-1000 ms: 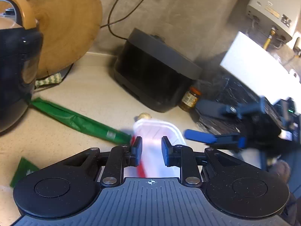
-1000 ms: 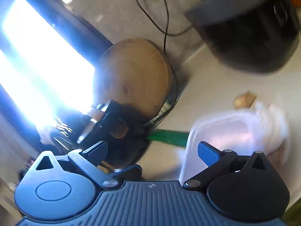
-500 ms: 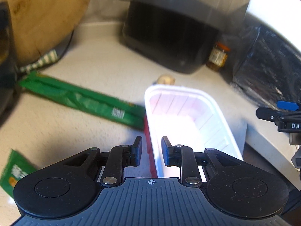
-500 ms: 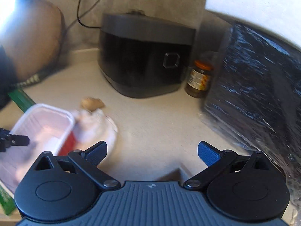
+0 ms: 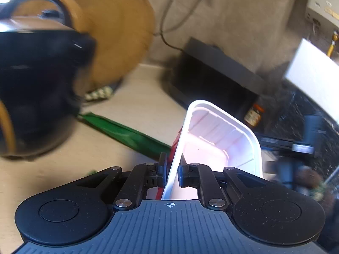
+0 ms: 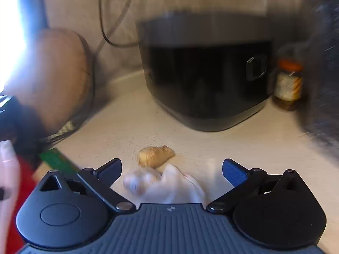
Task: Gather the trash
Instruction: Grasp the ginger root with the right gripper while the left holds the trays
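My left gripper (image 5: 171,170) is shut on the near rim of a white plastic tray (image 5: 220,139), held tilted above the counter; a red wrapper edge (image 5: 175,142) shows beside it. A long green wrapper (image 5: 125,133) lies on the counter to the left. My right gripper (image 6: 172,169) is open, just above a crumpled white tissue (image 6: 167,187) that lies between its fingers. A brown ginger-like scrap (image 6: 155,155) sits just beyond the tissue. The tray's edge (image 6: 7,169) and the green wrapper (image 6: 56,160) show at the left of the right wrist view.
A black rice cooker (image 6: 207,72) stands at the back, with a jar (image 6: 288,84) to its right. A round wooden board (image 5: 118,31) leans on the wall behind a black kettle (image 5: 36,89). A black-wrapped bulk (image 5: 296,105) is at the right.
The left gripper has lifted and tilted the tray upward. The right gripper has swung toward the counter and come down over the tissue and the brown scrap.
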Motion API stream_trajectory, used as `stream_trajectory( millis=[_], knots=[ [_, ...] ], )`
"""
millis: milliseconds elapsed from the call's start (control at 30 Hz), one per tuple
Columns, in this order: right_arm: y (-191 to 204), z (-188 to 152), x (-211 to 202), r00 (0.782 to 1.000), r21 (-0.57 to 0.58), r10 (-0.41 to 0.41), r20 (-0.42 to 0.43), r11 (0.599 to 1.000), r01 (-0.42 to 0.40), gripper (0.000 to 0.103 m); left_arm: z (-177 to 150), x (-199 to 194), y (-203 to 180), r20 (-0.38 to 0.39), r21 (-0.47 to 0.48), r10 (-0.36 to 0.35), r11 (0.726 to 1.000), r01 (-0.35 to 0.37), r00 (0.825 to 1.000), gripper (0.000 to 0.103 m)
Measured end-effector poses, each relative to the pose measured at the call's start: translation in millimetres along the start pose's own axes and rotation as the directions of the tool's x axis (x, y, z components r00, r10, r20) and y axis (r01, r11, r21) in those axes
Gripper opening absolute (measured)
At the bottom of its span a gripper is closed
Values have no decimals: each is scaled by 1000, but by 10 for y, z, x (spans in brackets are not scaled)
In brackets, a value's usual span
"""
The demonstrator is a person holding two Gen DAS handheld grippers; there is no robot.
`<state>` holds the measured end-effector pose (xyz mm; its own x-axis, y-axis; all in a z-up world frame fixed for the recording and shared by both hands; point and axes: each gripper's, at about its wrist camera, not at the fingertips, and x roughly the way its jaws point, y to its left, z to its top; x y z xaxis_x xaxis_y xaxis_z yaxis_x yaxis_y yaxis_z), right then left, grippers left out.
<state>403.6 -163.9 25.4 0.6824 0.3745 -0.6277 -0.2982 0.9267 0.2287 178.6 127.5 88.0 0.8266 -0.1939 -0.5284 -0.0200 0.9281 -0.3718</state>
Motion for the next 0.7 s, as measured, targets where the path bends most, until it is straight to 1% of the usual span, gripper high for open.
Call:
stream_trajectory(
  millis=[100, 167, 233, 267, 300, 367, 500, 600, 700],
  knots=[
    [93, 96, 534, 996, 42, -3, -84, 999, 7, 96, 3, -108, 108, 7, -3, 30, 1000, -30, 1000, 13],
    [156, 128, 785, 993, 47, -12, -121, 999, 18, 96, -14, -143, 170, -1, -8, 47, 999, -47, 999, 13],
    [214, 138, 946, 989, 35, -34, -146, 999, 40, 88, -34, -166, 237, -13, -17, 55, 998, -55, 998, 13],
    [268, 136, 962, 989, 3, -59, -133, 998, 60, 70, -47, -183, 259, -17, -21, 58, 998, -58, 998, 13],
    [303, 127, 963, 989, -28, -63, -133, 998, 60, 58, -57, -180, 285, -20, -23, 61, 998, -61, 998, 13],
    [359, 134, 902, 990, -45, -44, -131, 998, 38, 58, -59, -193, 359, -24, -20, 65, 998, -65, 998, 13],
    [369, 153, 640, 997, -67, -5, -75, 998, 0, 58, -68, -168, 342, -26, -16, 59, 998, -60, 998, 13],
    [353, 169, 298, 999, -54, 33, -34, 998, -35, 58, -57, -191, 253, -14, -6, 44, 999, -44, 999, 13],
    [347, 106, -166, 997, -91, 77, 31, 993, -74, 58, -63, -279, 138, 0, 3, 35, 999, -35, 999, 13]
  ],
)
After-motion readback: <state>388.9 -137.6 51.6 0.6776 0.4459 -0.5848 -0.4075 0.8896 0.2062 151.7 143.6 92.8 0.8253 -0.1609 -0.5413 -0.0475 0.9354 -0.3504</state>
